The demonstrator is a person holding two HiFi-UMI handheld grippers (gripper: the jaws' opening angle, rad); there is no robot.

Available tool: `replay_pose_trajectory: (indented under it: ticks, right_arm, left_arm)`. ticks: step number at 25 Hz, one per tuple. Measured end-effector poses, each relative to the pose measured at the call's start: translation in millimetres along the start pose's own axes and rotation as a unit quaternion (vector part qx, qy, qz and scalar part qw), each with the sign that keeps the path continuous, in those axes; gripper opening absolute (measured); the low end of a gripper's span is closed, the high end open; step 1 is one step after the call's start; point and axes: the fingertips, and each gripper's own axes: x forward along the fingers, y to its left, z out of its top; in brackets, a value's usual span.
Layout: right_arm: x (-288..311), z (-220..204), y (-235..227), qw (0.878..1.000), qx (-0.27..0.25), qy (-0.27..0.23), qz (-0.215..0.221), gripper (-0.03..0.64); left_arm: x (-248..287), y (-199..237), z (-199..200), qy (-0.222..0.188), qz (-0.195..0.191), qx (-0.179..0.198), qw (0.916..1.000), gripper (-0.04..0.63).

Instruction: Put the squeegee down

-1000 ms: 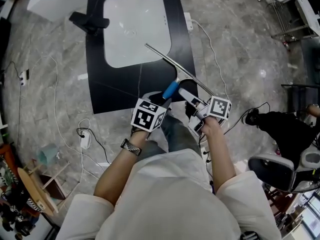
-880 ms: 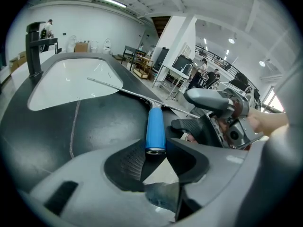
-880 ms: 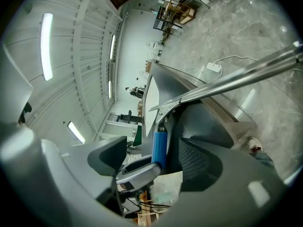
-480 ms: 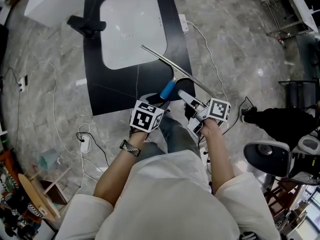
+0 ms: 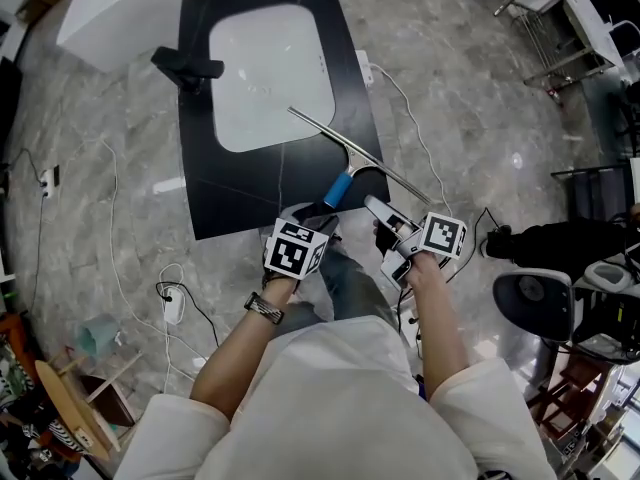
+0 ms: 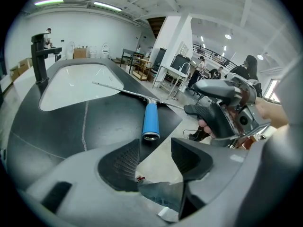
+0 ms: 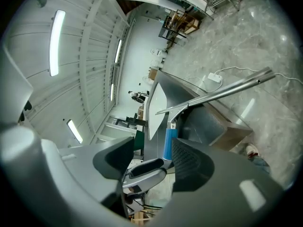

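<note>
The squeegee, with a blue handle [image 5: 338, 190] and a long metal blade [image 5: 330, 133], lies on the black counter [image 5: 220, 193] by its front right corner. One blade end sticks out past the counter's right edge. My left gripper [image 5: 317, 213] sits just behind the handle's end [image 6: 150, 121]. It is open, its jaws have just been opening, and nothing is between them [image 6: 155, 150]. My right gripper [image 5: 385, 223] hovers off the counter's corner. It is open with nothing between its pads [image 7: 154, 155], and its jaws have just been closing.
A white sink basin [image 5: 270, 63] with a black faucet [image 5: 185, 66] is set in the counter. Cables and a power strip [image 5: 170, 280] lie on the marble floor. An office chair [image 5: 535, 308] stands at the right, a white box [image 5: 110, 13] at the top left.
The left gripper let go of the blue handle and drew back toward me. The squeegee stays on the counter. The right gripper shifted slightly.
</note>
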Motion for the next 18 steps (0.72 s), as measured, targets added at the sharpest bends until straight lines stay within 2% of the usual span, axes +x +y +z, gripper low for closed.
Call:
replay_pose_trajectory:
  ticks: [1, 3, 6, 10, 15, 18]
  right_arm:
    - [-4, -2, 2, 1.000, -0.009, -0.002, -0.009, 0.229]
    - [-17, -6, -2, 0.997, -0.038, 0.000, -0.062, 0.187]
    - [-33, -10, 7, 0.987, -0.100, 0.004, -0.126, 0.112]
    - [-42, -11, 29, 0.978, -0.147, -0.003, -0.148, 0.010]
    - [-55, -22, 54, 0.962, -0.207, -0.016, -0.179, 0.006]
    - [-61, -33, 70, 0.950, -0.253, -0.022, -0.184, 0.006]
  left_arm:
    - [-5, -2, 0, -0.004, 0.001, 0.003, 1.0000, 0.213]
    - [-17, -4, 2, -0.018, 0.005, 0.008, 0.9998, 0.208]
    - [-38, -6, 10, -0.047, 0.012, 0.011, 0.9987, 0.159]
    - [-64, -2, 19, -0.070, 0.016, 0.024, 0.9971, 0.123]
    - [-106, 4, 19, -0.105, 0.027, 0.030, 0.9936, 0.082]
    - [-130, -1, 21, -0.120, 0.028, 0.051, 0.9910, 0.052]
